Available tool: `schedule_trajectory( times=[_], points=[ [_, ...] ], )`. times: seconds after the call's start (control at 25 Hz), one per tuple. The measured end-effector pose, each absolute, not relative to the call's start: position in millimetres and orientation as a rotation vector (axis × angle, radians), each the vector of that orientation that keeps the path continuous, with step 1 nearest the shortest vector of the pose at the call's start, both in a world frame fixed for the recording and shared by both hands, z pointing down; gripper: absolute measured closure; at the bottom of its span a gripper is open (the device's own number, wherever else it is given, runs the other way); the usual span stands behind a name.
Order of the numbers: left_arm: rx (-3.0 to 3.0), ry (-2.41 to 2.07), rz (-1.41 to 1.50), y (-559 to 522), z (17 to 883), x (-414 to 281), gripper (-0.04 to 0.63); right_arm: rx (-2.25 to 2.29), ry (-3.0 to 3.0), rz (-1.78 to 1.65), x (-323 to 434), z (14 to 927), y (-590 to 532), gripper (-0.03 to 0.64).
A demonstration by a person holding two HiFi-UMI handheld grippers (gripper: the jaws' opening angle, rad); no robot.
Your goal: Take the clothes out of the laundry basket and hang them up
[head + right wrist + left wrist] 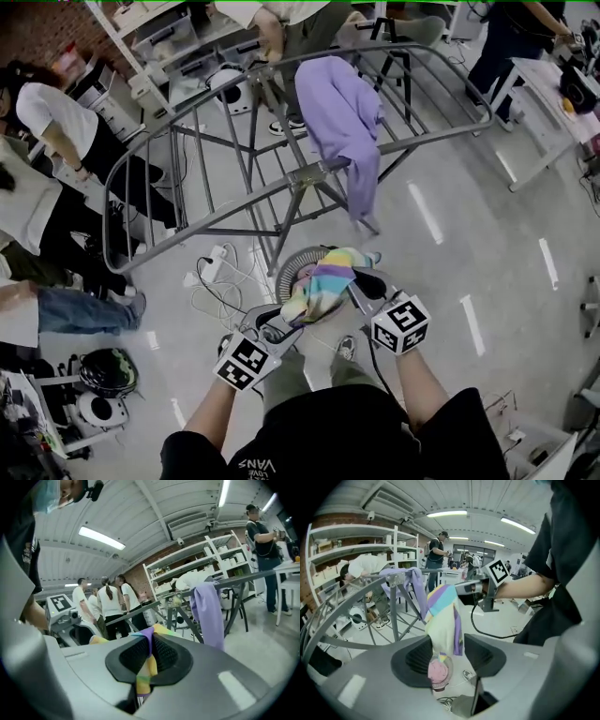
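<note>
The grey metal drying rack (281, 178) fills the far half of the floor ahead of you. Its curved top rail runs from left to right. A lilac garment (347, 122) is draped over that rail towards the far right and hangs down the near side of the frame.

The round grey laundry basket (292, 261) sits on the floor just on the near side of the rack's legs, close in front of you. A white power strip (214, 262) with its cables lies on the floor to the basket's left.

The pastel striped garment (323, 281) is up out of the basket. You have it bunched in the air above the rim, between your two grippers.

Your right gripper (364, 284) has its jaws pressed together on this garment. A fold of purple and yellow stripe is pinched between the pads, and a short tail hangs below them. Your left gripper (286, 323) has its jaws spread. The striped cloth hangs down through the gap, and the pads are not squeezing it.

In the left gripper view, a pink piece of clothing (439, 671) lies in the basket below the striped hem.
</note>
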State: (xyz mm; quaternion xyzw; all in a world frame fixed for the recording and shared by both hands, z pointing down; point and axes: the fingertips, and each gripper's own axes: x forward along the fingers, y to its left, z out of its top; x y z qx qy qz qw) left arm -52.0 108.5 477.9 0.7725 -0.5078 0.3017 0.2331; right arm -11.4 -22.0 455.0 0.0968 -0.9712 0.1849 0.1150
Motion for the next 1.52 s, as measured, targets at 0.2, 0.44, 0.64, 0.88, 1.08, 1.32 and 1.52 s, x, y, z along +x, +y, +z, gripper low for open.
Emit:
schedule_trajectory(
  times=[0.2,0.44,0.64,0.88,1.08,1.32,1.52],
  points=[
    [2.048,-1.501,0.787,113.2,467.0,-85.2,0.410,0.096,-2.877,0.360,-0.4,424.7,-10.7,0.598],
    [1.943,-1.548,0.840,128.6,469.6,-116.6,0.396,0.124,-2.909,0.310,16.5,400.2,-25.5,0.598],
    [1.942,-1.563,0.778,124.4,467.6,-106.8,0.396,0.009,-2.912,0.222,21.7,389.5,-11.3,0.598],
    [2.105,-1.488,0.440,56.1,427.6,-77.2,0.396,-0.143,-2.863,0.123,23.6,393.2,19.3,0.598],
    [2.278,-1.151,0.418,24.6,431.4,-35.6,0.396,-0.210,-2.877,0.135,27.0,392.0,30.3,0.598],
    [2.290,-0.742,0.152,31.0,426.4,-3.1,0.390,-0.204,-2.894,0.149,31.5,384.2,29.5,0.598],
    [2.268,-0.541,0.036,41.4,418.5,21.1,0.390,-0.193,-2.894,0.160,33.9,387.0,31.5,0.598]
  ],
)
